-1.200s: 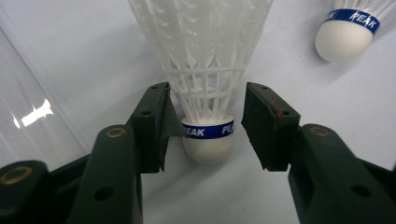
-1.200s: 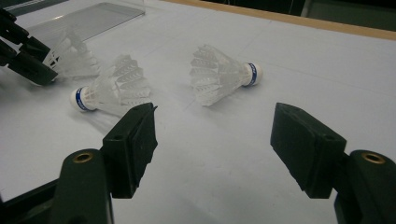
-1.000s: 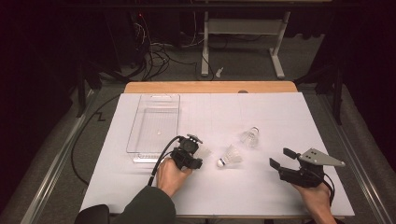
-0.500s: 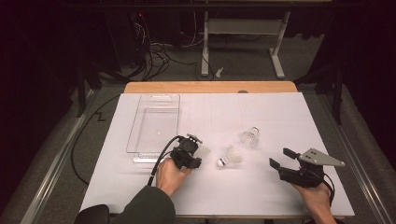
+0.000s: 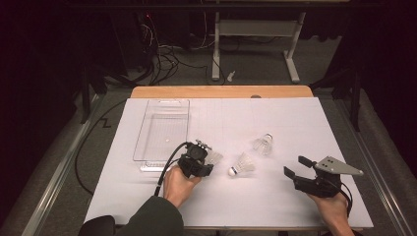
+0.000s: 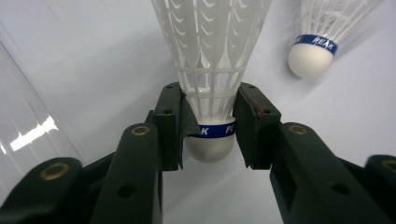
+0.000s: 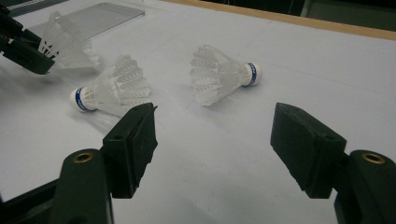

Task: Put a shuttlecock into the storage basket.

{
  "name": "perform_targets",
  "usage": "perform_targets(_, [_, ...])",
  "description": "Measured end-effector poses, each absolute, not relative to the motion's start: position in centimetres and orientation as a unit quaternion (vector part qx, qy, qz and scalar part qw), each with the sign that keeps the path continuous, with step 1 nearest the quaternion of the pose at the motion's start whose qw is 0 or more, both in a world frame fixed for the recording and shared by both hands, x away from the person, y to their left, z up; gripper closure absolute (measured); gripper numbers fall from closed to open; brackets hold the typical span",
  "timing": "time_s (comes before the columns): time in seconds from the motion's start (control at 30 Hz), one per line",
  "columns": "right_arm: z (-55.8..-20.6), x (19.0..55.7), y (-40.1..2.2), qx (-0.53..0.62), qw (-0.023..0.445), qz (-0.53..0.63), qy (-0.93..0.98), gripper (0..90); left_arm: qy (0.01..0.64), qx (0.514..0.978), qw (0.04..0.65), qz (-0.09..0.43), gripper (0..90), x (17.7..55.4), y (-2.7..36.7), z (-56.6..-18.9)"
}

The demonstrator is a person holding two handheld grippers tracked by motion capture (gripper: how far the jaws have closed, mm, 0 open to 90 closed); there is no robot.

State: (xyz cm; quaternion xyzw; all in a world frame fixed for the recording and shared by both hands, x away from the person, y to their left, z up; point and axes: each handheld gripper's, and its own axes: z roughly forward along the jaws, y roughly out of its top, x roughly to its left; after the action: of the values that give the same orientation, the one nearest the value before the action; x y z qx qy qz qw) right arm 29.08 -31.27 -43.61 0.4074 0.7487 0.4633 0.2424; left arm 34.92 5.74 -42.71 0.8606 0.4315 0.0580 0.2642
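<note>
Jaws of left gripper [image 6: 210,128] clamping white feathered shuttlecock [image 6: 211,70] (rounded cork base), right gripper [image 7: 212,140] jaws apart.

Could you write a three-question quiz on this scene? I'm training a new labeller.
1. True or false: the left claw is closed on a shuttlecock.
2. How many shuttlecocks lie free on the table?
3. The right claw is: A) open with nothing in it, B) holding a shuttlecock, C) inside the tray.

Key:
1. True; its pads press on the blue band above the cork.
2. Two: one nearer the left claw, one farther back.
3. A.
</note>
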Motion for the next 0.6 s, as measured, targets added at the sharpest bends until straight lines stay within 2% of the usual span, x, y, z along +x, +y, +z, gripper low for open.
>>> perform_targets(0.6, [-43.6,29.1,-31.3,0.408,0.243,0.463,0.748,31.3,0.419,0.847,0.321,0.069,65.0,34.3,6.6,-41.5])
